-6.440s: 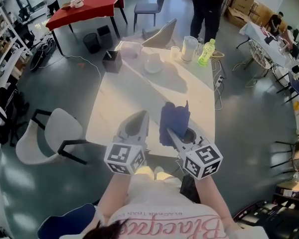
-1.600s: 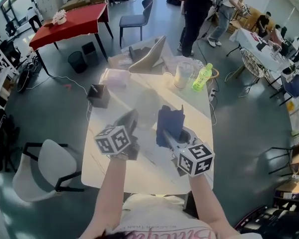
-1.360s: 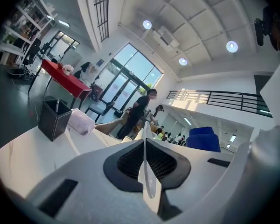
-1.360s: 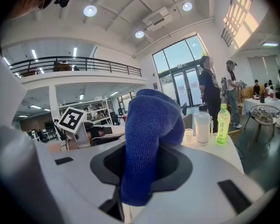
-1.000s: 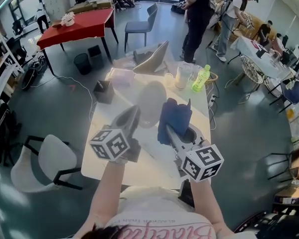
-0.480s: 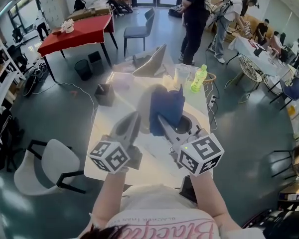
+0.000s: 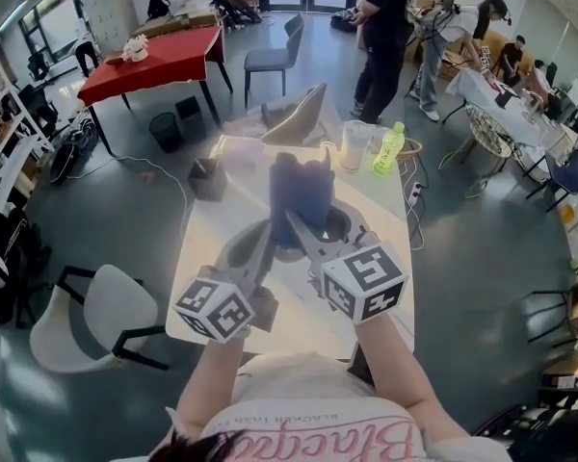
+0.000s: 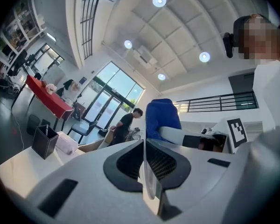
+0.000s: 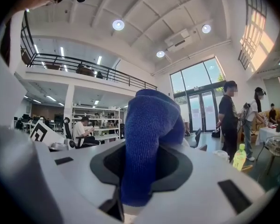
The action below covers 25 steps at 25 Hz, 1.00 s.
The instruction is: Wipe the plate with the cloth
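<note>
Blue cloth (image 9: 148,139): soft, light, limp knit, held above the table just beside the plate.
Right gripper (image 7: 294,227): pinching the cloth's bunched lower fold, so the rest stands free.
Pale plate (image 8: 148,183): thin and stiff, seen edge-on. We judge it slippery and breakable, best gripped at the rim.
Left gripper (image 7: 267,241): clamped on that rim.
White table (image 7: 207,248): lies below both, with a green bottle (image 7: 390,149) at its far end.
</note>
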Available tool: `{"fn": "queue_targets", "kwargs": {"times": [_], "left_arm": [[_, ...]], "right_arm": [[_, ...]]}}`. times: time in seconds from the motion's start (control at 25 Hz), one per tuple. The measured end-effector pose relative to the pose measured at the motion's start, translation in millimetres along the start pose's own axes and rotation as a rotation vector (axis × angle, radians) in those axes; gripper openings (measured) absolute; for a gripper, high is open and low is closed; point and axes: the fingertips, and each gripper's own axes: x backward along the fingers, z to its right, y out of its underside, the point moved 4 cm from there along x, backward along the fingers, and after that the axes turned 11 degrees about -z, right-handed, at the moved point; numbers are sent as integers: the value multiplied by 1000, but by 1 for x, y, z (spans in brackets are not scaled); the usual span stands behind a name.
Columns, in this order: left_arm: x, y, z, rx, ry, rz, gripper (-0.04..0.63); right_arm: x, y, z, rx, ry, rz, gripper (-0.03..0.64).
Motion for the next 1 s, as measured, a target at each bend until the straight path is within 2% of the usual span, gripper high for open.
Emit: {"fn": "queue_targets", "kwargs": {"times": [0.48,0.84,1.0], "left_arm": [[1,0,0,-25,8,-8,17],[6,1,-1,-29,5,6,17],[6,2,-3,-32,-4,4,17]], "right_arm": [[6,15,46,-97,129,-5,114],[25,36,68,-149,242,-50,114],[39,35,63,-153,245,-37,114]]}}
